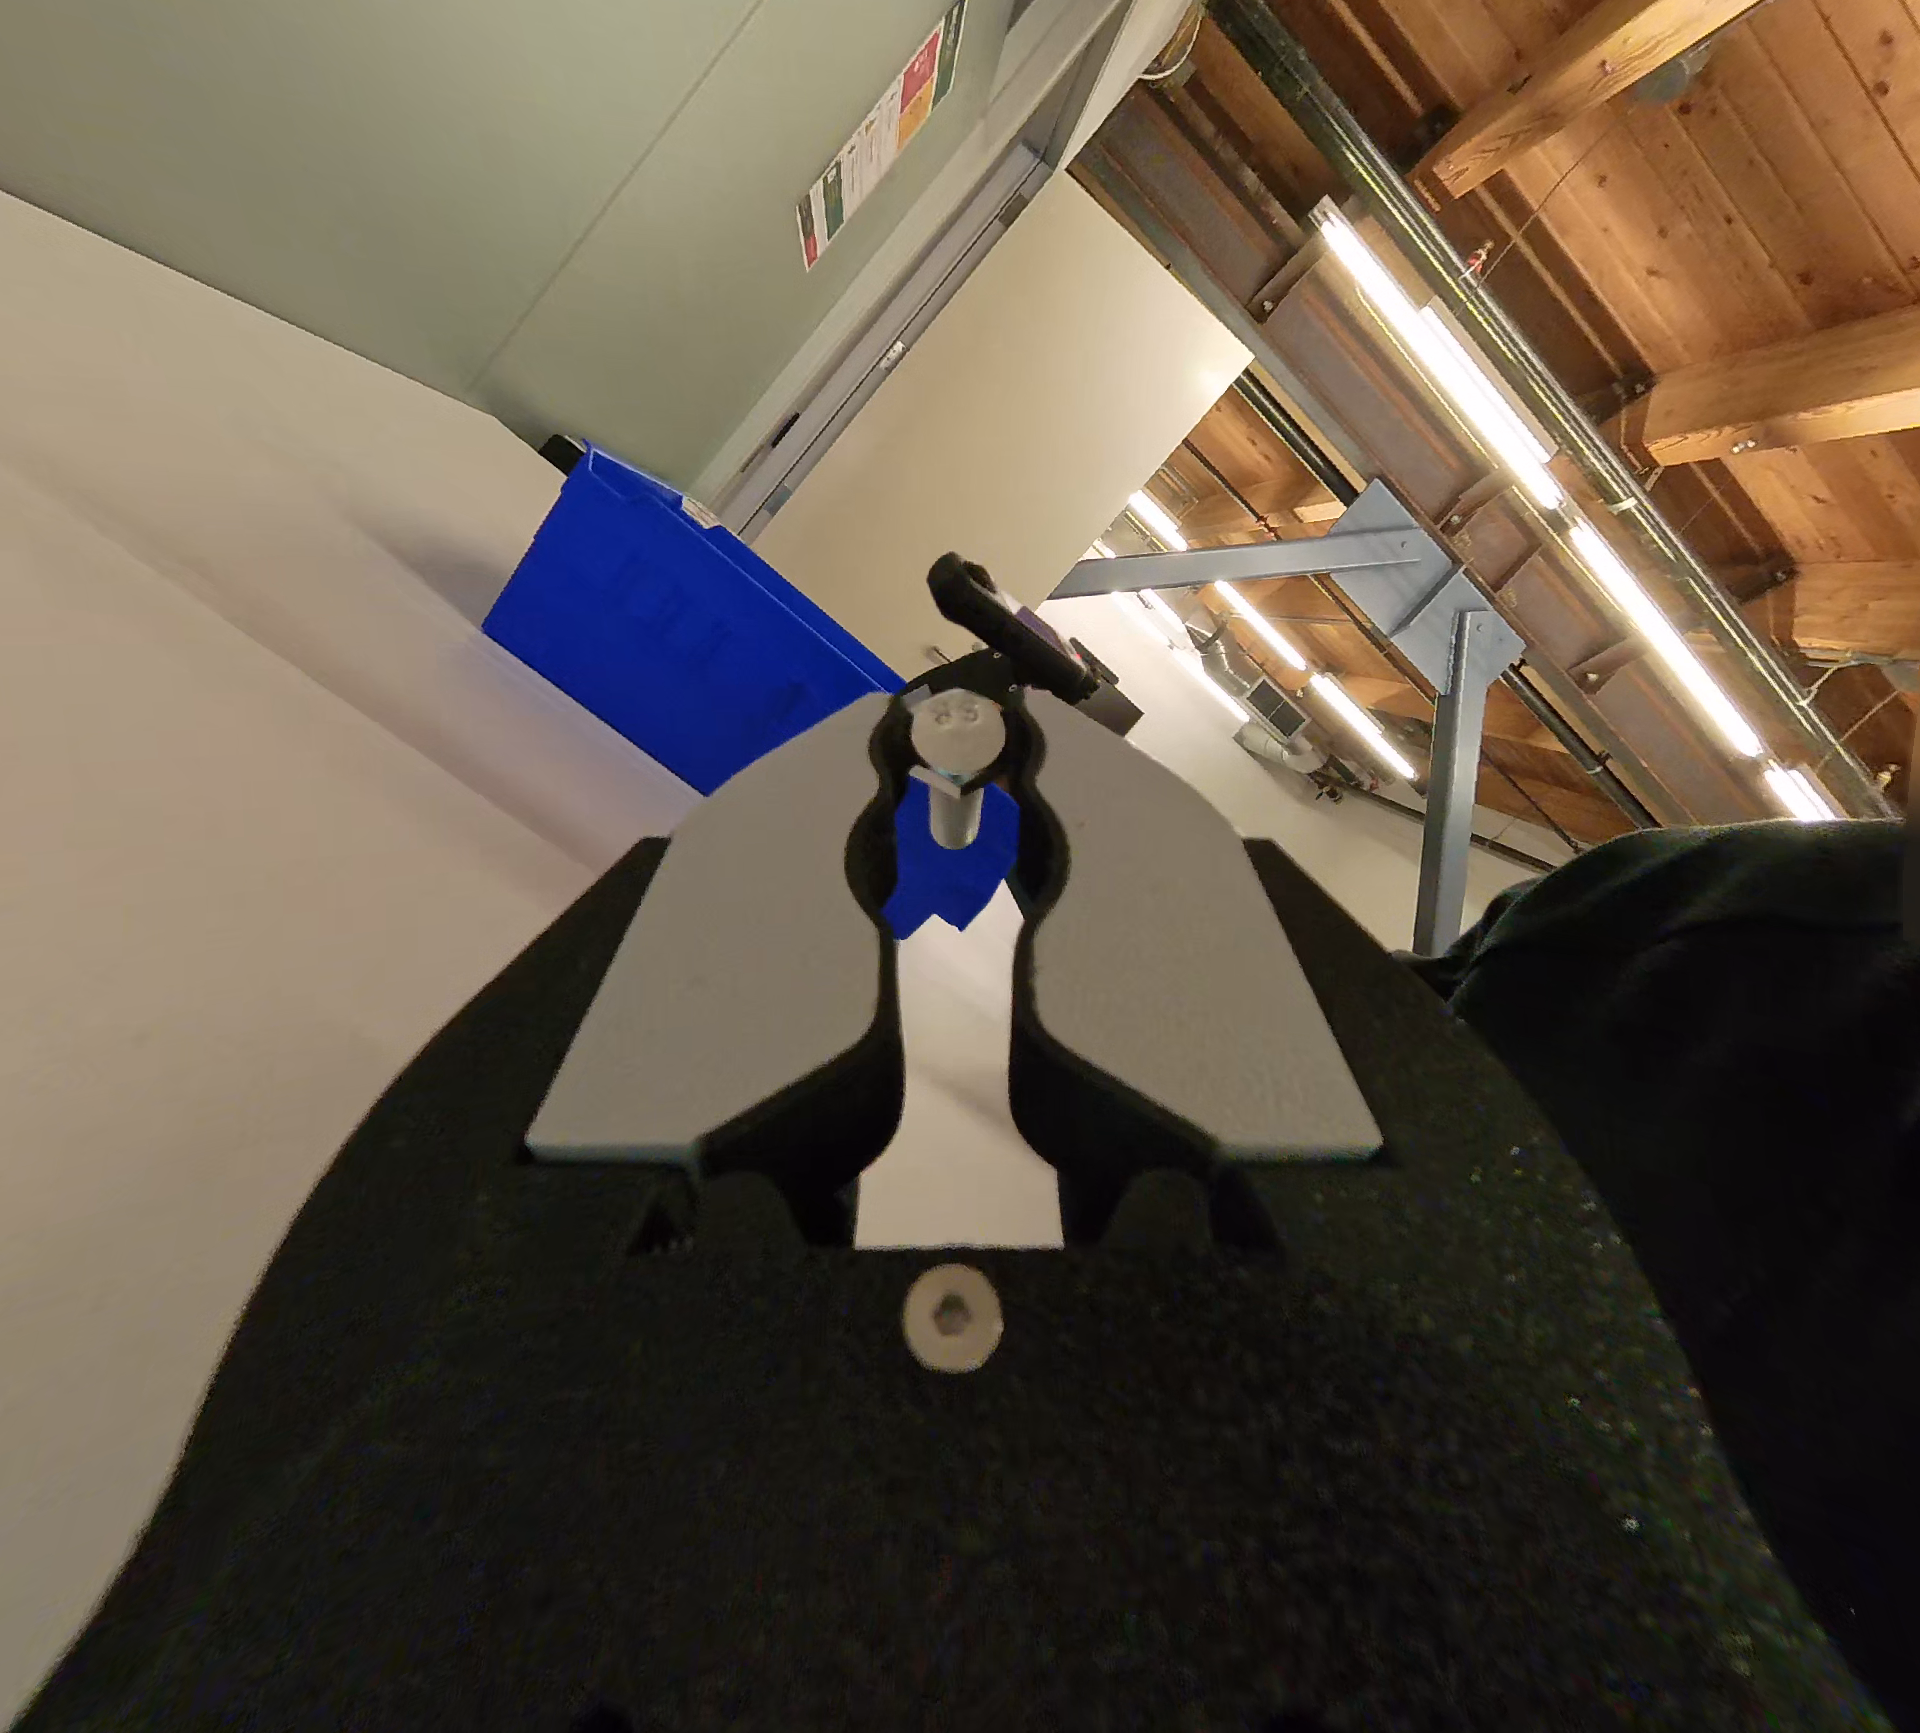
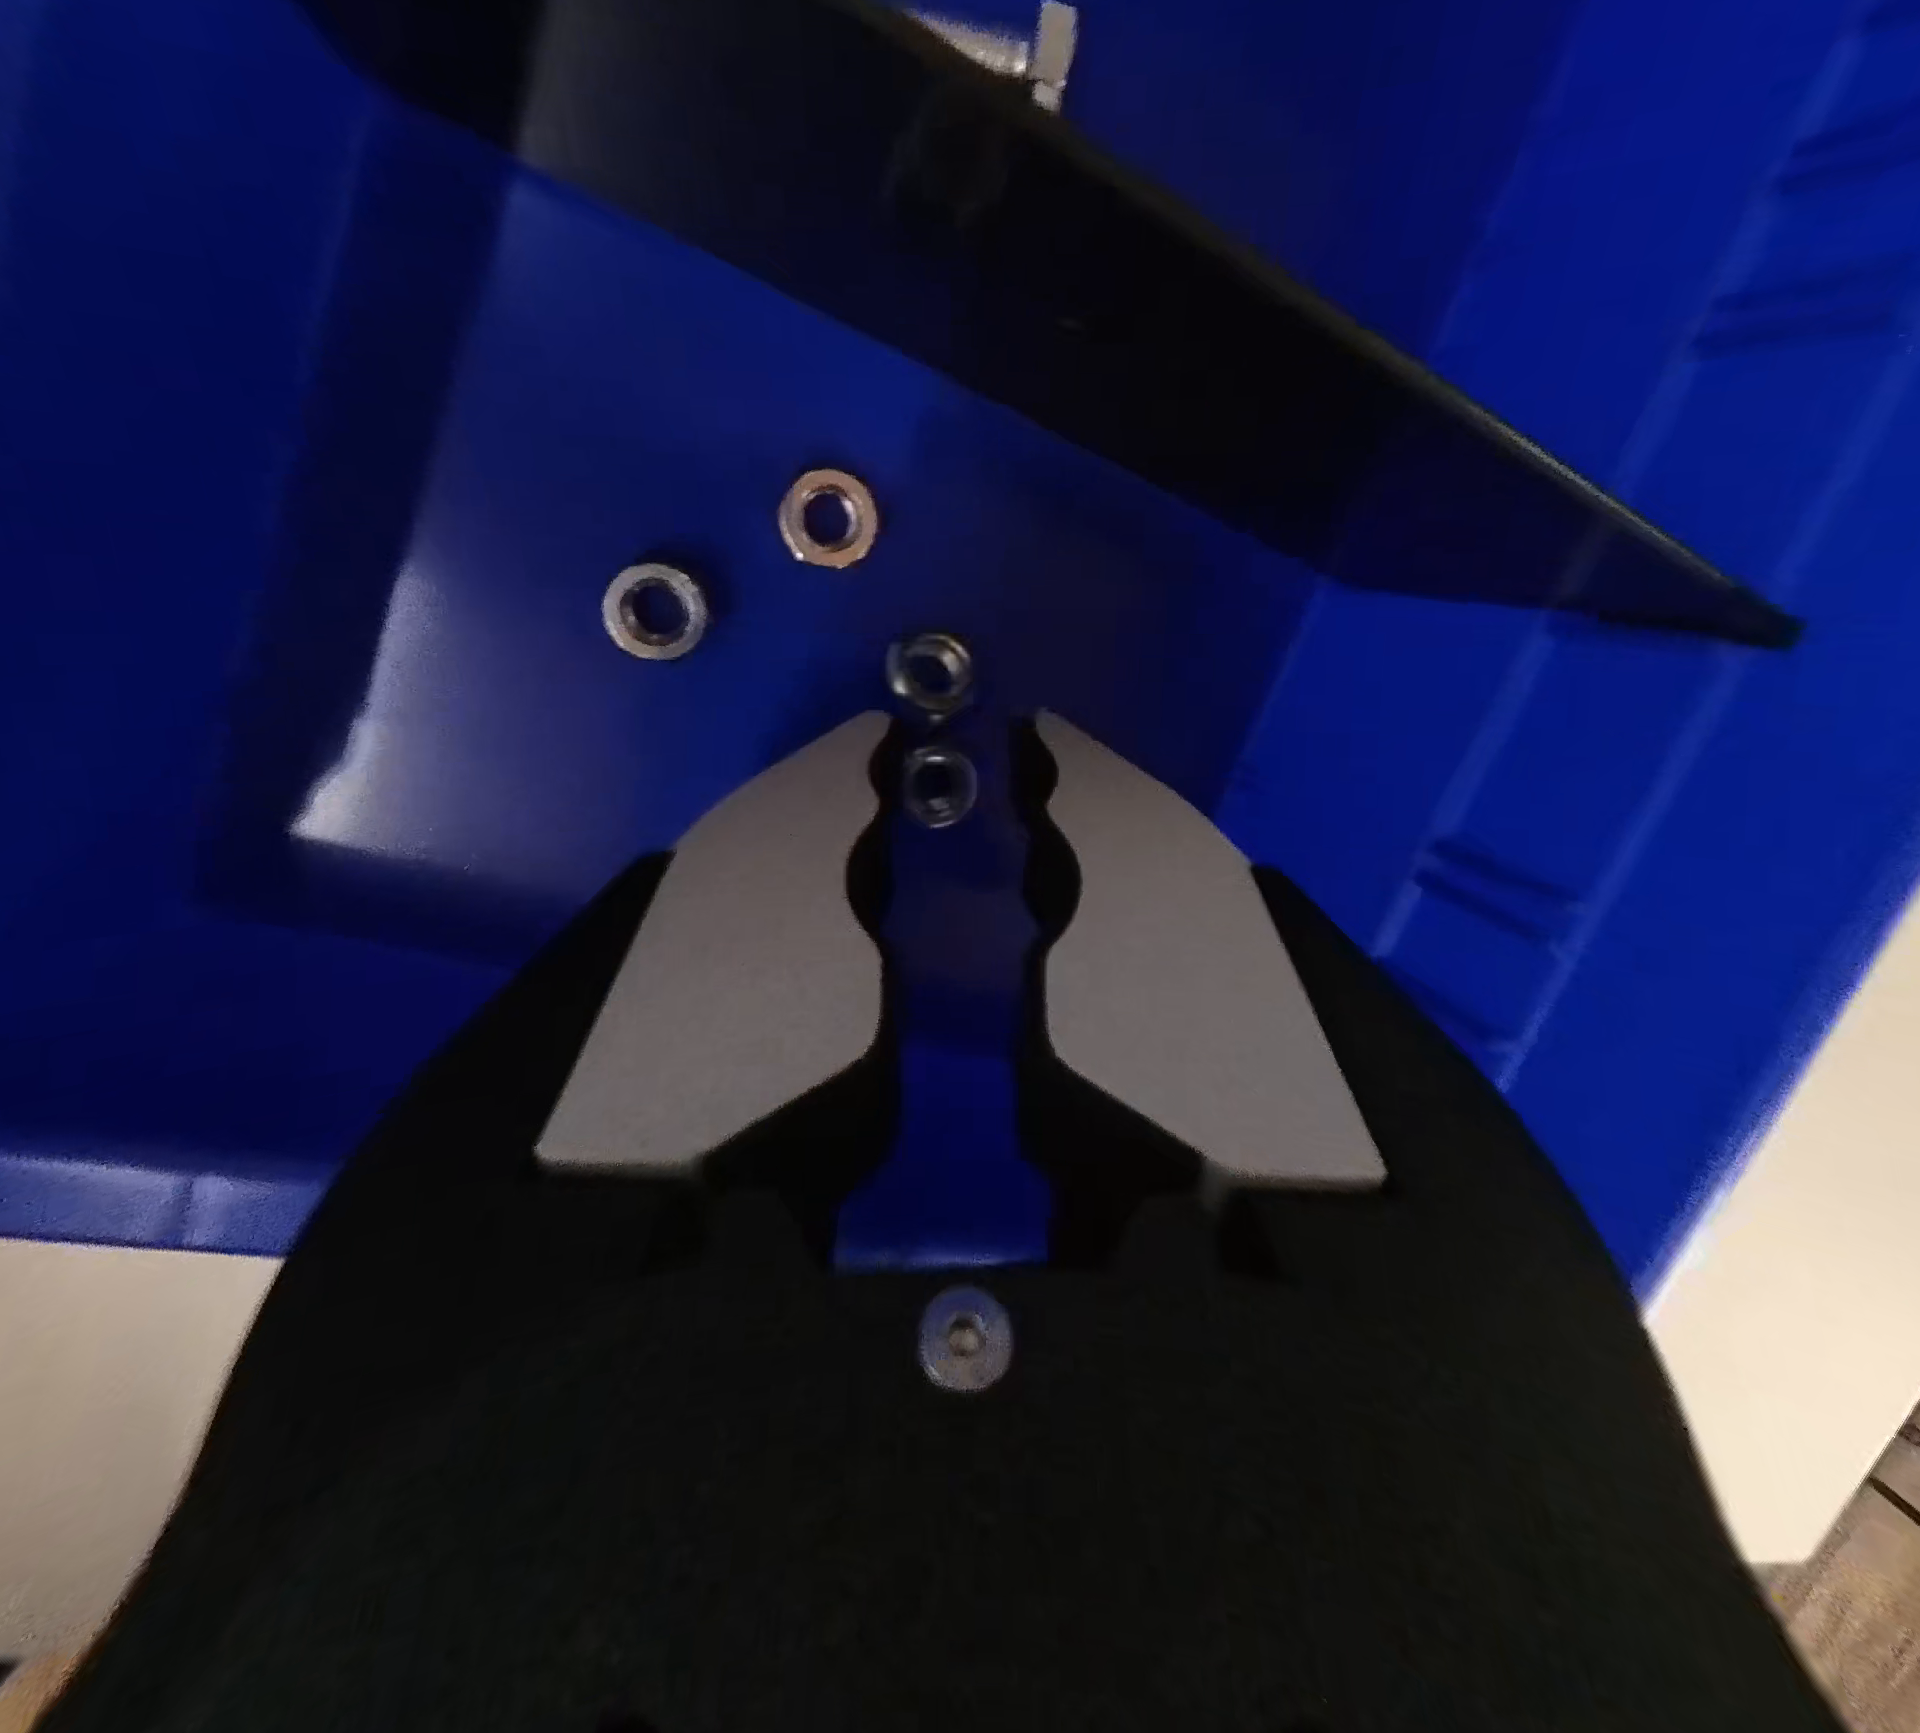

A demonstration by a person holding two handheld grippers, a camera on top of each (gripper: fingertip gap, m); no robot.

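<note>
My left gripper is shut on a silver hex-head bolt, gripped at its head, with the shank pointing back toward the camera. It is held up in the air in front of a blue bin. My right gripper is open over the inside of the blue bin. A small dark nut sits between its fingertips, close to the left finger, with a gap to the right finger. Another dark nut lies just past the tips. Two silver nuts lie farther left on the bin floor.
A long black part, blurred, crosses the top of the right wrist view with a bolt head showing behind it. A black handle-like part sits past the left fingertips. A white tabletop, a grey wall and a wooden ceiling surround the bin. One gripper's finger ends stand about 40 cm off the other's.
</note>
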